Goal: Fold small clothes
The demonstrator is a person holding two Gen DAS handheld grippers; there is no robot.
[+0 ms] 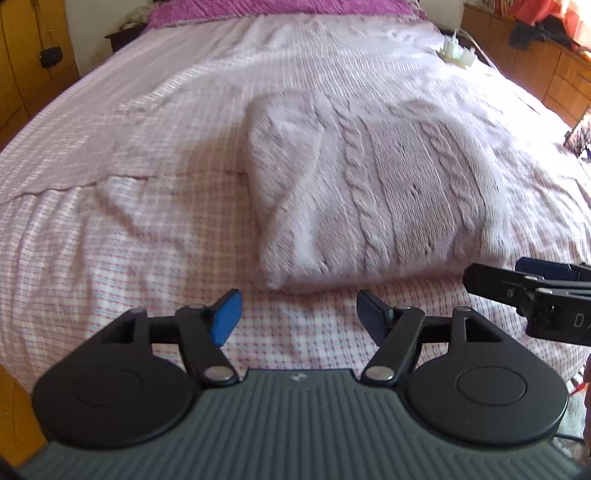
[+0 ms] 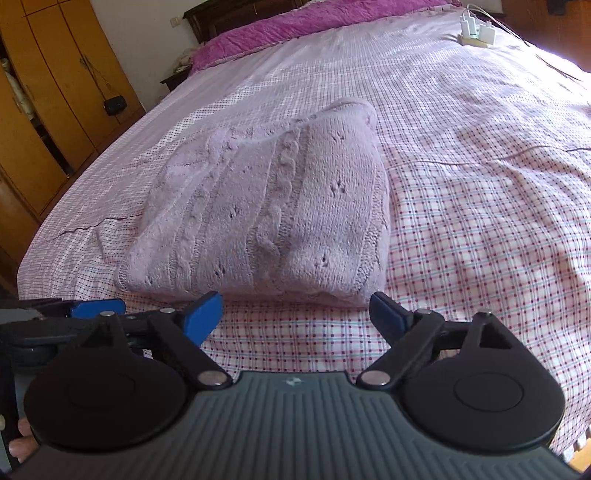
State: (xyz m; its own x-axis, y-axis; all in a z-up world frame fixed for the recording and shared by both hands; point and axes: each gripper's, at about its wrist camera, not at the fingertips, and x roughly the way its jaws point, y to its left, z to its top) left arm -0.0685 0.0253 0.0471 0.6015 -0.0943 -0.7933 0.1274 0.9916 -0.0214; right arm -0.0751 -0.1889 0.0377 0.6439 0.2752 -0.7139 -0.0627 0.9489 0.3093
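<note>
Item: folded lilac cable-knit sweater, lying on checked bed, twelve o'clock of both claws. Left claw open, empty. Right claw open, empty; casing lettering partly legible, "D".

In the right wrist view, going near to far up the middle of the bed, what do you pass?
Right gripper, open and empty → checked bedsheet → folded pink knitted sweater → purple bedcover at the head of the bed.
</note>
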